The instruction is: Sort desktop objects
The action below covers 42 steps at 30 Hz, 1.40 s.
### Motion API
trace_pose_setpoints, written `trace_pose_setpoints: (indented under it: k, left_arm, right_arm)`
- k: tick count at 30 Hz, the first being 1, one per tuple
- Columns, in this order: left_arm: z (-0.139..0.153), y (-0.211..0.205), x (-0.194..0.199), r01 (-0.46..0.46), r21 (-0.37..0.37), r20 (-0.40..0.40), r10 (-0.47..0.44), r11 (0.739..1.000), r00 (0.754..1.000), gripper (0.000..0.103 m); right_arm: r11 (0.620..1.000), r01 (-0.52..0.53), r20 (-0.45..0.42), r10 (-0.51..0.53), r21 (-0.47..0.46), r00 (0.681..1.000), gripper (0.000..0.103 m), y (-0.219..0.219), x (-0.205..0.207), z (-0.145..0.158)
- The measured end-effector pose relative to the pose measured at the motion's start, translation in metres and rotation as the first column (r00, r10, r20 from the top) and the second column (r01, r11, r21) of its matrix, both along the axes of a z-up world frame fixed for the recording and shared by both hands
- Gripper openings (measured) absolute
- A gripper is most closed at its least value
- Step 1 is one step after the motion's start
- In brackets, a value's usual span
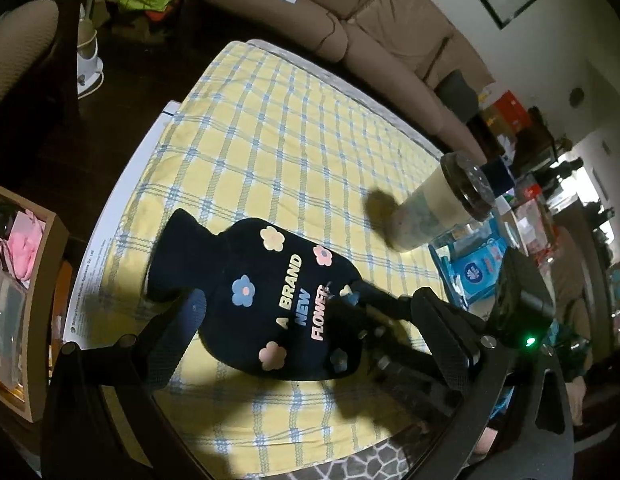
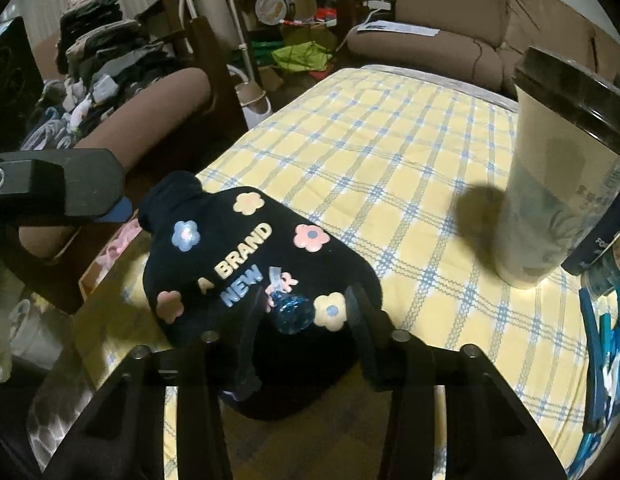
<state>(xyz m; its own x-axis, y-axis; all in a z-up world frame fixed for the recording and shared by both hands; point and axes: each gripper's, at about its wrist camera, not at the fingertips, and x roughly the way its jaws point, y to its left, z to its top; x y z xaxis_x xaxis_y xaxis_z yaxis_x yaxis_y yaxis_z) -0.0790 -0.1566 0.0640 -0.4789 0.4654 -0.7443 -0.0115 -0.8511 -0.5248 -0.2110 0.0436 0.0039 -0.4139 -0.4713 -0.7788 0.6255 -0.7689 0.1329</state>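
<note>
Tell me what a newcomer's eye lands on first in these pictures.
First, the dark plush cover lettered "A BRAND NEW FLOWER", lying on the yellow checked cloth. A small blue wrapped piece sits on it between the right hand-held gripper's fingers. Next, the tall lidded drink cup standing at the cloth's right.

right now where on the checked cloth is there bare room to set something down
The widest free patch is the checked cloth between the dark flowered pouch, the lidded cup and the sofa. A narrower strip runs between pouch and cup. It is crowded around the pouch, where both tongs sit.
</note>
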Motion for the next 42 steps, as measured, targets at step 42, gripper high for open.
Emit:
trace_pose_setpoints:
  k: [42]
  left_arm:
    - [-0.065,0.373,-0.009,0.339,-0.516,0.05,-0.367,0.787,0.929,0.103]
  right_arm:
    - [0.896,0.4,-0.031,-0.412,-0.192,0.91,0.02,0.311,0.044,0.159]
